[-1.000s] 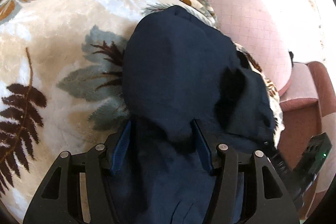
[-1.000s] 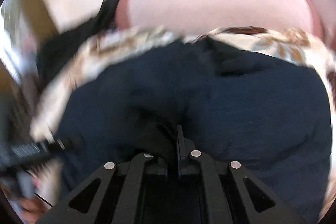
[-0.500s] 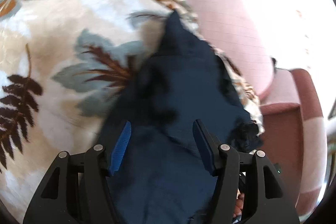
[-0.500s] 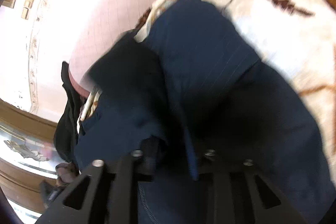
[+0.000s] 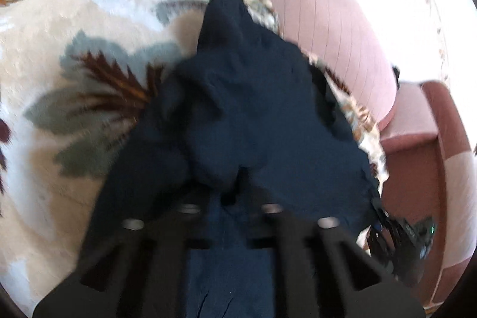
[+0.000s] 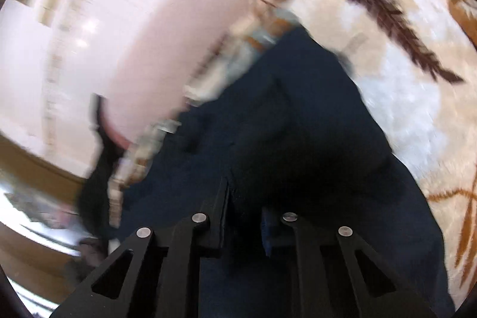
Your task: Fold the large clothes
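Observation:
A dark navy garment (image 5: 253,109) lies bunched on a cream blanket with a leaf print (image 5: 74,55), near the blanket's right edge. My left gripper (image 5: 229,195) sits over the near part of the garment, and its jaws have closed in on a fold of the cloth. In the right wrist view the same garment (image 6: 298,139) fills the middle. My right gripper (image 6: 243,213) has its jaws a little apart, with navy cloth lying between and over them. Both views are blurred by motion.
A pink sofa cushion (image 5: 328,29) runs along the blanket's right edge, with a reddish armrest (image 5: 432,145) beyond it. The other gripper (image 5: 411,240) shows at the lower right of the left wrist view. The blanket (image 6: 417,79) spreads to the right in the right wrist view.
My left gripper's jaws have gone from wide open to closed on the cloth. My right gripper, shut on the cloth earlier, now has its jaws slightly apart and has swung round.

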The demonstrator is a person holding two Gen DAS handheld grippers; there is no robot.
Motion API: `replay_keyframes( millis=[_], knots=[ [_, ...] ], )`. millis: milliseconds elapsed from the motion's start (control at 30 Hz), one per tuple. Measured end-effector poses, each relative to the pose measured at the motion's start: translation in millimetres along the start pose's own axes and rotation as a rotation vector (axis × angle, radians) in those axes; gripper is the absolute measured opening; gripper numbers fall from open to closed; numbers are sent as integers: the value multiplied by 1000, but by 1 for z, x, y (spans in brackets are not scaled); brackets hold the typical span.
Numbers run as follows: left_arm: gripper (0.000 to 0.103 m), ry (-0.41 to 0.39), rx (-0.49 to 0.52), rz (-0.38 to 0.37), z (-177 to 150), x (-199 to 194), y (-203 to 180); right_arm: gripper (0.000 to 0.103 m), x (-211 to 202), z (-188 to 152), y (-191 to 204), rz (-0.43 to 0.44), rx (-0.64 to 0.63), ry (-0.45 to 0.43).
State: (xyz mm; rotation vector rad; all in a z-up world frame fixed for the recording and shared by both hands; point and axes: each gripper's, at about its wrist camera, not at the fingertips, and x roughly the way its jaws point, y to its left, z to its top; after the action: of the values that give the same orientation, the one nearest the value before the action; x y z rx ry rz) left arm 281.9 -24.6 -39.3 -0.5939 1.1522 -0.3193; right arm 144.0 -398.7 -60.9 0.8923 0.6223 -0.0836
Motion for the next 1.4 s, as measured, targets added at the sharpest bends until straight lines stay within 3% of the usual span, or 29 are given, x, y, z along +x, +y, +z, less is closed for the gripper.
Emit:
replay_keyframes(
  millis=[67, 133, 233, 300, 400, 467, 533, 600, 733, 867, 900, 933, 967, 1000, 1067, 1133, 1233, 1400],
  knots=[
    [6, -26, -22, 39, 3, -9, 5, 15, -13, 0, 7, 77, -16, -25],
    [6, 4, -65, 63, 2, -12, 13, 15, -20, -5, 3, 101, -10, -25],
    [6, 66, -118, 104, -5, -10, 28, 15, -3, -17, -12, -20, 10, 81],
    [6, 105, -142, 72, -11, -10, 35, 20, 9, -31, -26, -138, 8, 162],
    [6, 88, -112, 37, -13, -33, 33, 28, -1, -36, -33, -116, 56, 162],
    [6, 17, -85, 52, -9, -59, 27, 30, -15, -34, -30, -116, 45, 125],
    [19, -36, -44, 69, 3, -76, 21, 36, -26, -31, -24, -130, 6, 101],
    [58, -56, 14, 105, 23, -76, 11, 43, -29, -28, -19, -151, -31, 94],
    [60, 10, 74, 144, 64, -45, -6, 44, -27, -22, -19, -208, -64, 68],
    [62, 108, 110, 175, 85, -4, -17, 44, -11, -18, -25, -261, -62, 57],
    [58, 127, 123, 190, 87, 5, -19, 45, -6, -17, -26, -264, -61, 61],
    [45, 142, 143, 217, 88, 12, -21, 44, -1, -17, -24, -268, -72, 64],
    [0, 150, 166, 244, 88, 18, -22, 32, 0, -16, -23, -276, -95, 66],
    [1, 158, 167, 254, 89, 20, -22, 4, 1, -15, -17, -280, -133, 65],
    [1, 104, 134, 249, 100, 12, -18, 5, -10, -9, 1, -235, -205, 38],
    [1, 50, 124, 269, 109, 5, -12, 5, -37, 3, 13, -110, -214, -63],
    [1, 46, 83, 316, 122, 13, 5, 5, -50, 18, 13, -66, -201, -131],
    [0, 21, 52, 412, 133, 11, 30, 5, 6, 21, -15, -250, -165, 39]
  ],
)
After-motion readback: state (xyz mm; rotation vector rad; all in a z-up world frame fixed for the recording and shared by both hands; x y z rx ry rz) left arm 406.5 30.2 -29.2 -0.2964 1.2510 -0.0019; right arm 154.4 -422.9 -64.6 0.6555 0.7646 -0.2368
